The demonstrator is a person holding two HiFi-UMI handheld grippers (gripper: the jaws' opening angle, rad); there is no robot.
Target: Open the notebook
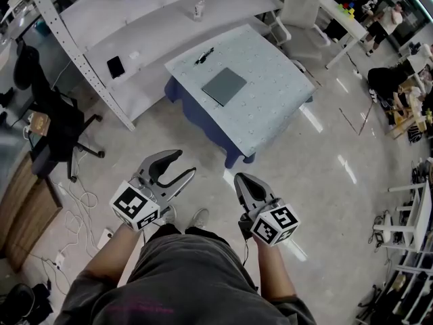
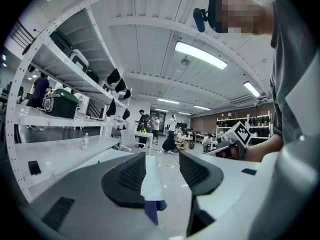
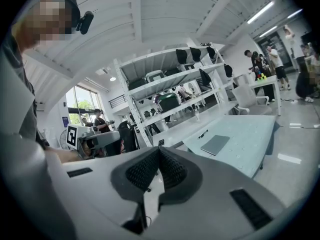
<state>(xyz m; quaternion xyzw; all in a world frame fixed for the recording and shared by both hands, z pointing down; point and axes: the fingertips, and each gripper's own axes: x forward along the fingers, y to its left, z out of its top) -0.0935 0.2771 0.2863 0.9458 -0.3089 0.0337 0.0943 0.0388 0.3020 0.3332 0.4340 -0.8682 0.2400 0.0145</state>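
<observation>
A closed grey notebook (image 1: 224, 85) lies flat in the middle of a pale blue-clothed table (image 1: 270, 107), well ahead of me; it also shows as a grey slab (image 3: 215, 144) in the right gripper view. A black pen (image 1: 204, 56) lies on the table beyond it. My left gripper (image 1: 179, 165) is held at waist height over the floor, jaws wide apart with nothing between them. My right gripper (image 1: 240, 180) hovers beside it, jaws pressed together and empty. Both are far short of the table.
White shelving (image 1: 81, 59) runs along the left, with a black phone (image 1: 116, 66) and a small bottle (image 1: 199, 7) on the long white bench. A black office chair (image 1: 57, 131) stands at left. Cables (image 1: 81, 205) trail on the floor. People and desks are at the far right.
</observation>
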